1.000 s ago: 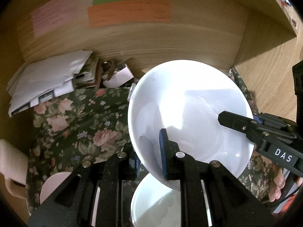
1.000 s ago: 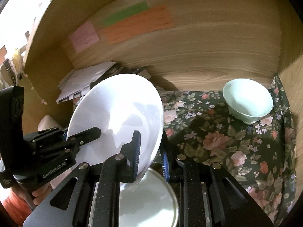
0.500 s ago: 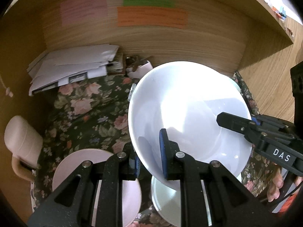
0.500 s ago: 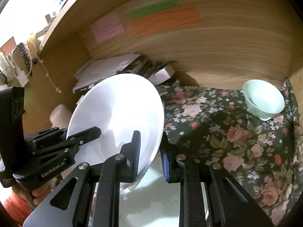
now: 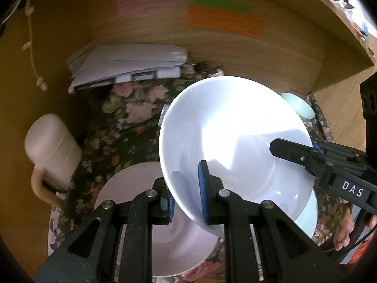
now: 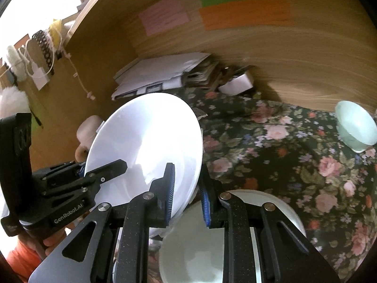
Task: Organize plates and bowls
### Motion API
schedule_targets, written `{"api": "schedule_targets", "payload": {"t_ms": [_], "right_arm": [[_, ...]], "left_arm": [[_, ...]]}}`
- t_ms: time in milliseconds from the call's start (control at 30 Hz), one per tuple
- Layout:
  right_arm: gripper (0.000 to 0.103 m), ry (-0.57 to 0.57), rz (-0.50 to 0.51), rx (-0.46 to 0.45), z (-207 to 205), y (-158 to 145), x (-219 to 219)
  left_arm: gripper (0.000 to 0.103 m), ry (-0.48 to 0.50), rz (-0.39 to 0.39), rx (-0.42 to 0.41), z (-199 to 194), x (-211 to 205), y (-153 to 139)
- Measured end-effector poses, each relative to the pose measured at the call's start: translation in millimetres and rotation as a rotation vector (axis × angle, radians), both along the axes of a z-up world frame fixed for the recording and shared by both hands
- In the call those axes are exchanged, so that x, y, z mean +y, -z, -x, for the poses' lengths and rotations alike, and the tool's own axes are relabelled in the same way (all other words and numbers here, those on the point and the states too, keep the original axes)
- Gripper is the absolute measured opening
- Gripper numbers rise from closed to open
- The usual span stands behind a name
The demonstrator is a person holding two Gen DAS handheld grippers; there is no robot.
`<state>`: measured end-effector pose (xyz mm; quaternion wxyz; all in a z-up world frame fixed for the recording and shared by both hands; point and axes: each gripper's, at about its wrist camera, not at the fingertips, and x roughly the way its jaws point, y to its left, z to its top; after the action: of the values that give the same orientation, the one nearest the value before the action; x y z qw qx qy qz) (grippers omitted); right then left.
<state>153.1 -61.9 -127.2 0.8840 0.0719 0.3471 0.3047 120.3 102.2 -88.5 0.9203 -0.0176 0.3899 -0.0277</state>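
Both grippers have carried the white plate (image 5: 235,141) sideways across the desk; a second ago a pale green plate (image 5: 308,214) lay beneath it, and now a pink plate (image 5: 132,188) has come into sight under its left edge, with the pink mug (image 5: 50,146) in view too; the white plate is tilted and held clear of the floral cloth (image 6: 282,146); the left gripper (image 5: 186,200) is clamped on its near rim, one blue pad inside, one outside; the right gripper (image 6: 187,193) is pinched onto the opposite rim; the pale green plate sits under the white plate's right side; a small green bowl (image 6: 355,127) stands well apart by the back wall; stacked papers (image 5: 127,63) lie against the wooden panel, coloured notes (image 6: 245,14) stuck above.
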Motion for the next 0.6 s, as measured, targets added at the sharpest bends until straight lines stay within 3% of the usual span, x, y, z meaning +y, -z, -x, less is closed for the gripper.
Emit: {"api": "schedule_targets", "payload": {"t_ms": [600], "right_arm": [[0.019, -0.127, 0.026, 0.091, -6.2, 36.6, 60.7]], "left_arm": [[0.017, -0.119, 0.03, 0.068, 15.0, 60.1, 30.2]]}}
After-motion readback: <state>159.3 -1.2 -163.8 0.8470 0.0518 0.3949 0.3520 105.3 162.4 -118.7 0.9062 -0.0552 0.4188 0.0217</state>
